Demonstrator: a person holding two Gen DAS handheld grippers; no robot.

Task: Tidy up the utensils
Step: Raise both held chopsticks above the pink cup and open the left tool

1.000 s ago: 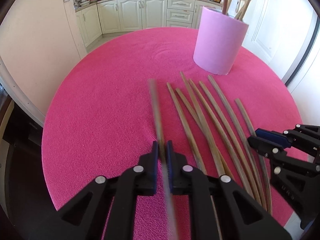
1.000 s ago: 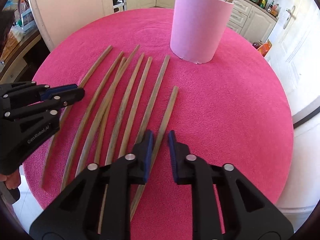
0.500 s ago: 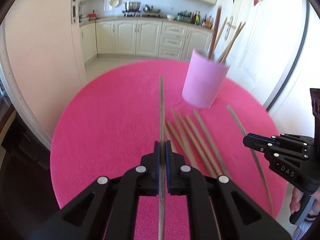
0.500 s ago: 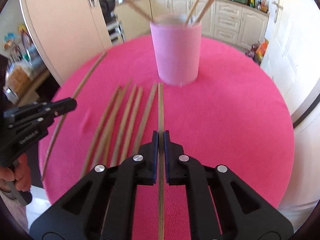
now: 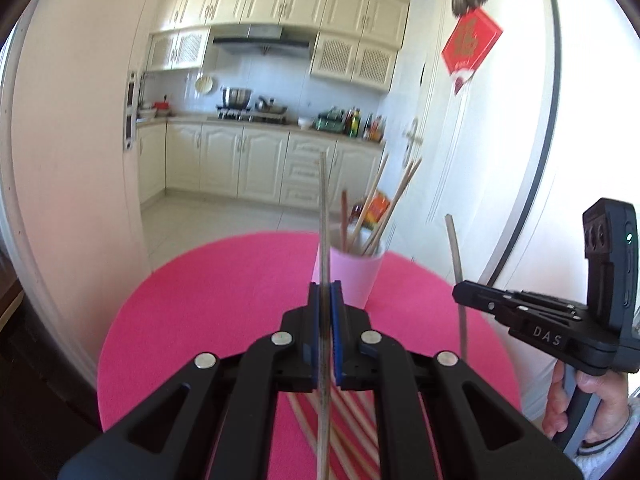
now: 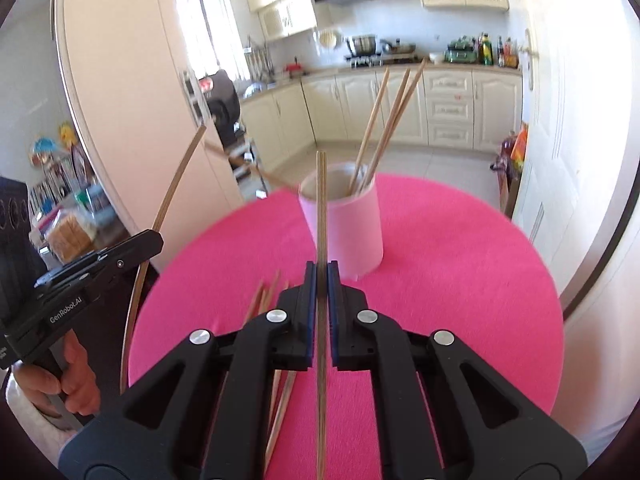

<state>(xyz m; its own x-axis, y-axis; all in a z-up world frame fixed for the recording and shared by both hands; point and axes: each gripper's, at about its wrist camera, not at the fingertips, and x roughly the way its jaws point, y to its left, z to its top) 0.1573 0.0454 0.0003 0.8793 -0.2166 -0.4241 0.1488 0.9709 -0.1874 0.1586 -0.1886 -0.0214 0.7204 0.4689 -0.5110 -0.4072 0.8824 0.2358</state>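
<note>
both jaws clamped tight, left gripper (image 5: pixel 325 300) on one chopstick (image 5: pixel 324 216), right gripper (image 6: pixel 321 276) on another (image 6: pixel 321 200). pink holder (image 6: pixel 352 224) at twelve o'clock. light, stiff, slick sticks; mid-shaft grip stops pivoting.

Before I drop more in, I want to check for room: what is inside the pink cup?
Several wooden chopsticks stand in the pink cup, leaning toward its right side. The cup's wall hides their lower ends and the bottom, so anything lying there cannot be seen.
</note>
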